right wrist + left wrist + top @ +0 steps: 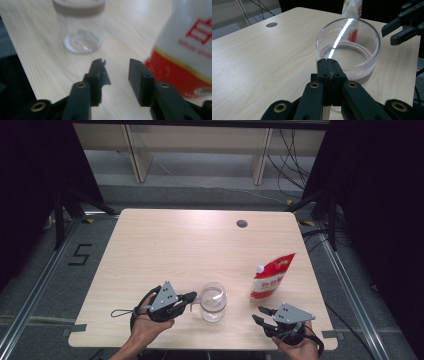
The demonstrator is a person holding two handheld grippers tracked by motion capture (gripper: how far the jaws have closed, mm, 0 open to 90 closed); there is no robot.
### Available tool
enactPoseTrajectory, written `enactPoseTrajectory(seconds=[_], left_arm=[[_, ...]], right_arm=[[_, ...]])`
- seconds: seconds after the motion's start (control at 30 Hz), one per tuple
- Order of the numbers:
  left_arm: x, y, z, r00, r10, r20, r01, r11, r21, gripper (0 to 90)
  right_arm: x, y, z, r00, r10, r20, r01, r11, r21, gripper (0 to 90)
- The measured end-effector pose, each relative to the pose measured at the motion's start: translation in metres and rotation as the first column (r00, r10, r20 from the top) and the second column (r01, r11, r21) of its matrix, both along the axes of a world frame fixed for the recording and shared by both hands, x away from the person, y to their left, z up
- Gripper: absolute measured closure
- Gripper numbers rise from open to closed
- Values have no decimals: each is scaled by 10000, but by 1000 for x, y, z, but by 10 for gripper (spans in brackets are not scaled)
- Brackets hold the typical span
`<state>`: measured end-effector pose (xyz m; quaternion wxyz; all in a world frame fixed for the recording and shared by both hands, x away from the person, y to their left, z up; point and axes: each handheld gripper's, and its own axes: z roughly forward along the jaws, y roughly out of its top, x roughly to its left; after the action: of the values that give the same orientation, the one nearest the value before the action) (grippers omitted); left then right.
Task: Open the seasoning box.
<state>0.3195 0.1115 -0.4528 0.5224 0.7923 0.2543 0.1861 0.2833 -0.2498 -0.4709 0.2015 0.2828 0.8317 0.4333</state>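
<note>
The left claw (191, 298) is squeezed tight. In the left gripper view its two black jaws press together on something thin at the near side of the clear glass jar (213, 301). It may be a handle or a tab on the jar, but the jaws cover it, so it is hard to say. The jar stands upright on the worktop (180, 245), right in front of this claw. It looks empty.

The right claw (261, 314) has a small gap between its jaws, and nothing is in the gap. The red and white pouch (270, 276) stands just ahead of this claw, a bit to one side. The jar sits farther off on the other side. The pouch has a white cap (259, 268) and the cap seems to be on.

So the work looks like it is near the start. The jar is held steady. The pouch is not picked up yet, not opened, and nothing is poured.

In the right gripper view the pouch is blurry and its top is cut off. The words on it are too fuzzy to read.
</note>
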Motion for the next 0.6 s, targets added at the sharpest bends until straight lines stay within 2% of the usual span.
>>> enactPoseTrajectory(seconds=[0.03,0.13,0.17,0.2,0.27,0.37,0.4,0.47,0.5,0.6], left_arm=[[0,0,0,10000,-2,-7,2,10000,-11,886],[0,0,0,10000,2,12,-2,10000,-13,886],[0,0,0,10000,-12,1,12,10000,-29,886],[0,0,0,10000,-12,1,12,10000,-29,887],[0,0,0,10000,-27,-13,27,10000,-49,887],[0,0,0,10000,-36,6,36,10000,-38,887],[0,0,0,10000,-36,7,36,10000,-47,889],[0,0,0,10000,-32,-5,32,10000,-59,889],[0,1,0,10000,-42,-5,42,10000,-38,890],[0,1,-1,10000,-35,-34,35,10000,-61,889]], right_arm=[[2,4,4,9991,90,414,-104,9994,338,712],[3,11,7,9984,139,552,-168,9985,528,747],[5,19,9,9965,255,796,-300,9980,551,802],[5,19,9,9965,255,796,-300,9980,551,802],[7,29,11,9936,517,1002,-594,9954,751,861],[10,35,13,9936,491,1022,-570,9955,758,881],[12,40,13,9947,514,891,-579,9957,718,893],[16,45,12,9933,713,909,-774,9948,659,900],[15,49,12,9945,689,793,-751,9942,771,900],[19,53,13,9916,895,930,-961,9930,691,900]])
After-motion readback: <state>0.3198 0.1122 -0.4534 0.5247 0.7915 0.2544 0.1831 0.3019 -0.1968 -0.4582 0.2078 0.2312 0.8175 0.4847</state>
